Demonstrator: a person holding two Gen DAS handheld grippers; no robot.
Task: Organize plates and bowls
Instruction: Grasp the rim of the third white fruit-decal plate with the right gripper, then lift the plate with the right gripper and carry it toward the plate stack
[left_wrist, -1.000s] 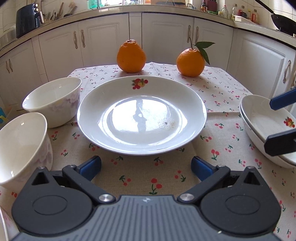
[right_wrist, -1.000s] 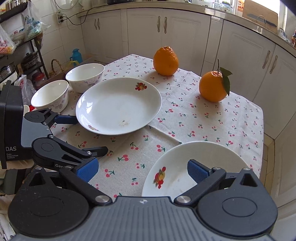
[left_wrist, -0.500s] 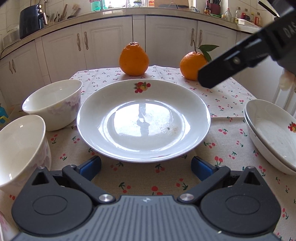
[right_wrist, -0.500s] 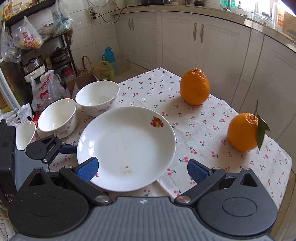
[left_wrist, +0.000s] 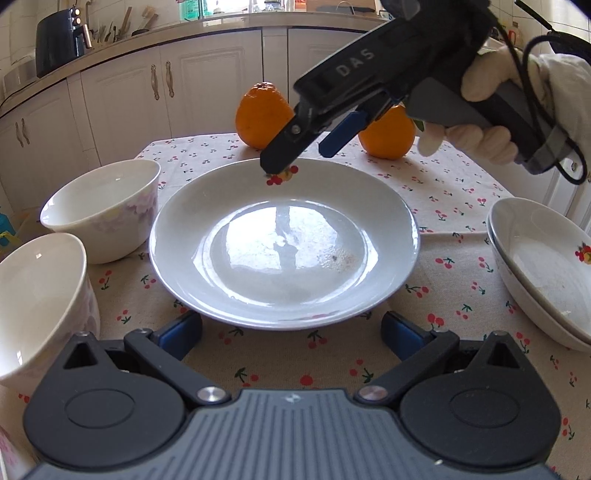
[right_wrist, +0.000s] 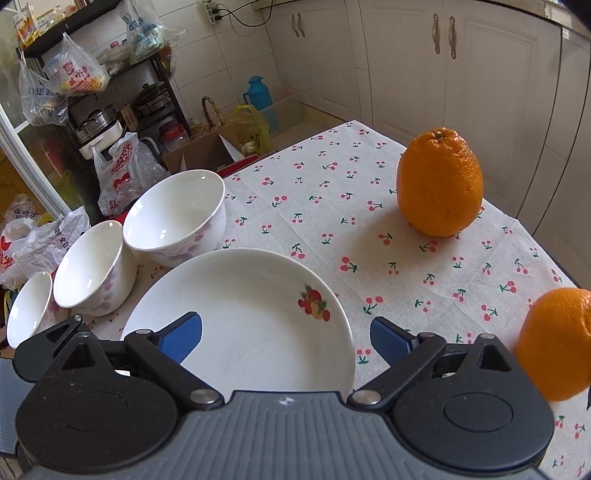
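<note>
A large white plate with a fruit motif lies mid-table on the cherry-print cloth. My left gripper stands open at its near rim, touching nothing. My right gripper, held by a gloved hand, hovers tilted down over the plate's far rim. In the right wrist view the right gripper has its jaws closing. One pad is over the inside of the plate and the other is outside the rim, neither pressing. Two plates sit stacked at the right. White bowls stand at the left.
Two oranges sit at the far side of the table, close behind the right gripper. A third small bowl stands at the table's left edge. White cabinets ring the table. A shelf with bags stands beyond the bowls.
My right gripper has swung from the stacked plates at the right to above the large plate's far rim, and its jaws have narrowed a little. The left gripper has stayed put.
</note>
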